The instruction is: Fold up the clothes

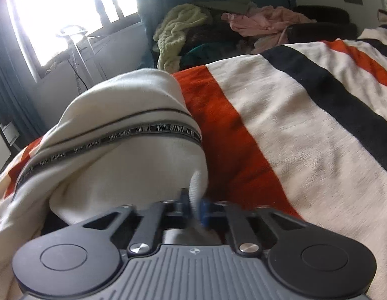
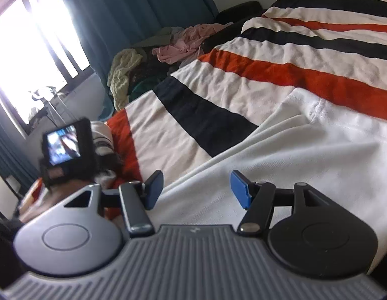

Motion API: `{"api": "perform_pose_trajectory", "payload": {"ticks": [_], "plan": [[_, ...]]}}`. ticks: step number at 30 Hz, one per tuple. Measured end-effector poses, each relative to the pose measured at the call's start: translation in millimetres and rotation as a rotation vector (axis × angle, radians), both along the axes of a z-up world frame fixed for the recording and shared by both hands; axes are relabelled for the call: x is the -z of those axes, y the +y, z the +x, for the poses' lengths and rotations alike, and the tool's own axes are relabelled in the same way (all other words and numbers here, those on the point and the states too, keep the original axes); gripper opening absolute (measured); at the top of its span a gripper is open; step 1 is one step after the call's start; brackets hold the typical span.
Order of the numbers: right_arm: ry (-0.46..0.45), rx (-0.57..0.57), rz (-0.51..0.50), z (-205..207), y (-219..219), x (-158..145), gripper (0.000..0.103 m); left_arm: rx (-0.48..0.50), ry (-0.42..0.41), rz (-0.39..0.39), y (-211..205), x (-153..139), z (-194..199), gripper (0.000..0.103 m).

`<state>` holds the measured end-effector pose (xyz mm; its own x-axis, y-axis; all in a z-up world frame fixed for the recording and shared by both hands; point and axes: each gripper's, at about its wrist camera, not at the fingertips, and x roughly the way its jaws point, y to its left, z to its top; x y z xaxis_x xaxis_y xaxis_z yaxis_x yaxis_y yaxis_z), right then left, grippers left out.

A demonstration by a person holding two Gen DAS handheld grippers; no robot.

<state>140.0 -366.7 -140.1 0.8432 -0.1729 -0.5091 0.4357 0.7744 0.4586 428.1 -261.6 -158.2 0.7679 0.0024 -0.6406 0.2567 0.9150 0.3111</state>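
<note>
A white garment (image 1: 123,115) with a black printed band lies on the striped blanket (image 1: 281,125). In the left wrist view my left gripper (image 1: 194,203) is shut on a fold of its white cloth, which bulges up ahead of the fingers. In the right wrist view my right gripper (image 2: 197,190) is open, its blue pads apart, just above the flat white cloth of the garment (image 2: 306,155). The left gripper's camera unit (image 2: 65,147) shows at the left of that view, with white cloth behind it.
The bed carries a white blanket (image 2: 243,90) with orange and black stripes. A pile of clothes (image 1: 218,30) in green, pink and dark colours lies beyond the bed's far edge. A bright window (image 1: 68,12) and teal curtains (image 2: 133,12) stand behind.
</note>
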Motion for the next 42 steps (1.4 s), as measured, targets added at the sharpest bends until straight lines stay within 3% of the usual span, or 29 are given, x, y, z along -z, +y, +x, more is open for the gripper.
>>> {"api": "perform_pose_trajectory", "payload": {"ticks": [2,5,10,12,14,17,22,23,24,26,28,33,38,42], "plan": [[0.004,0.005,0.011,4.4,-3.0,4.4,0.063,-0.008,0.028,-0.07,4.4,-17.2,0.5,0.005],[-0.011,0.023,0.002,0.8,-4.4,0.5,0.063,0.009,0.067,-0.285,18.5,-63.0,-1.2,0.005],[-0.048,0.062,-0.002,-13.7,-10.0,-8.6,0.063,0.131,0.045,-0.738,39.1,-159.7,-19.4,0.005],[-0.063,0.08,-0.011,-19.7,-11.4,-13.4,0.063,0.165,0.017,-0.883,48.6,-181.4,-27.7,0.005],[-0.078,0.096,-0.02,-24.9,-12.4,-18.5,0.063,0.204,-0.009,-0.939,54.2,-188.2,-36.7,0.006],[-0.1,0.12,-0.041,-31.2,-13.1,-24.0,0.063,0.22,0.019,-0.899,52.3,-169.0,-52.1,0.01],[-0.11,0.135,-0.051,-34.9,-14.9,-20.8,0.063,0.207,0.182,-0.759,44.5,-100.5,-77.2,0.013],[-0.11,0.13,-0.046,-34.7,-15.3,-19.1,0.063,0.202,0.205,-0.745,46.7,-90.9,-83.7,0.017],[-0.11,0.126,-0.041,-34.6,-15.7,-17.4,0.063,0.197,0.228,-0.73,49.0,-81.4,-90.2,0.032],[-0.116,0.113,-0.023,-33.9,-16.8,-15.2,0.063,0.199,0.254,-0.715,61.2,-71.7,-108.4,0.049],[-0.129,0.094,0.003,-33.1,-17.3,-13.8,0.063,0.216,0.258,-0.716,82.0,-72.2,-132.1,0.055],[-0.163,0.025,0.112,-30.0,-16.3,-8.7,0.063,0.196,0.138,-0.622,160.3,-106.9,-216.8,0.074],[-0.166,-0.079,0.257,-20.3,-16.6,-0.1,0.063,0.072,0.019,-0.579,228.7,-130.9,-295.7,0.077],[-0.152,-0.177,0.361,-2.7,-16.0,11.9,0.063,0.041,-0.006,-0.538,238.4,-125.7,-324.7,0.077]]}}
